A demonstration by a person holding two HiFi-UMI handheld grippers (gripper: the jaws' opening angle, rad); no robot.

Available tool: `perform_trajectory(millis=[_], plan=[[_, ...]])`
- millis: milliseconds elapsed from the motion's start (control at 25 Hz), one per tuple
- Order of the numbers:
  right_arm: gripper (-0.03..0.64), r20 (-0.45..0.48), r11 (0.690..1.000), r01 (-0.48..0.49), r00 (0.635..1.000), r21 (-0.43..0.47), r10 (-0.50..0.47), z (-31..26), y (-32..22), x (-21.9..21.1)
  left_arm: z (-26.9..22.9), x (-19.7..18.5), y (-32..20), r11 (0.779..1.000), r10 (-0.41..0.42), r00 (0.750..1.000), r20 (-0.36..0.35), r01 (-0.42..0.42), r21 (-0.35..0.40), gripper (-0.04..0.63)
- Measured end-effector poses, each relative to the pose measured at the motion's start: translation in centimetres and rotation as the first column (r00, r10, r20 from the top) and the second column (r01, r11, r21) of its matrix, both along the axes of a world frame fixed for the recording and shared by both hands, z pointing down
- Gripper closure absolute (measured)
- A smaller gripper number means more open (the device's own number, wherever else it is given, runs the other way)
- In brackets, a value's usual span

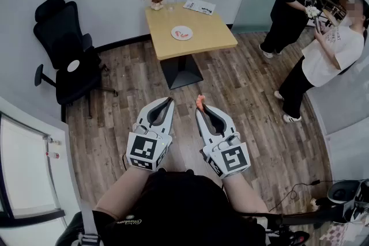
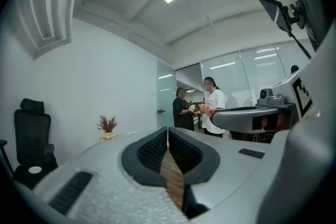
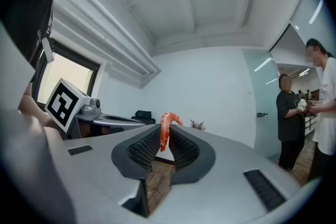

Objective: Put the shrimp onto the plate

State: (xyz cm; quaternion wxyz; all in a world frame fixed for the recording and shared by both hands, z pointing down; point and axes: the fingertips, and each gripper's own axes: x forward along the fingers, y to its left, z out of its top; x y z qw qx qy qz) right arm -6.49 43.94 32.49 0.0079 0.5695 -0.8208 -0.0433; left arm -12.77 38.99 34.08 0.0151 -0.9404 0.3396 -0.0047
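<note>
Pinching a shrimp between its jaw tips, the right gripper hangs above the wooden floor. Beside it, the left gripper is pressed together, empty. The white plate lies well ahead on a table.

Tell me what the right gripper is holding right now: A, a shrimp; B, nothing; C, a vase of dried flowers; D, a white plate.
A: the right gripper has its jaws shut on an orange shrimp that sticks up past their tips.
</note>
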Motion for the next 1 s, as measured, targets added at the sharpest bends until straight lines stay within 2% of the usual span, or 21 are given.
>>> perform_trajectory(millis=[560,1000], plan=[[0.566,0.053,1.000,0.018,0.998,0.002,-0.018,0.2,-0.8,2.1,0.4,1.9,-0.9,1.000,-0.002,1.000,0.017,0.002,-0.003,0.591],[0.566,0.064,0.999,0.046,0.997,0.008,-0.046,0.5,-0.1,6.5,0.7,6.2,-0.1,1.000,-0.025,0.999,0.031,0.025,-0.004,0.591]])
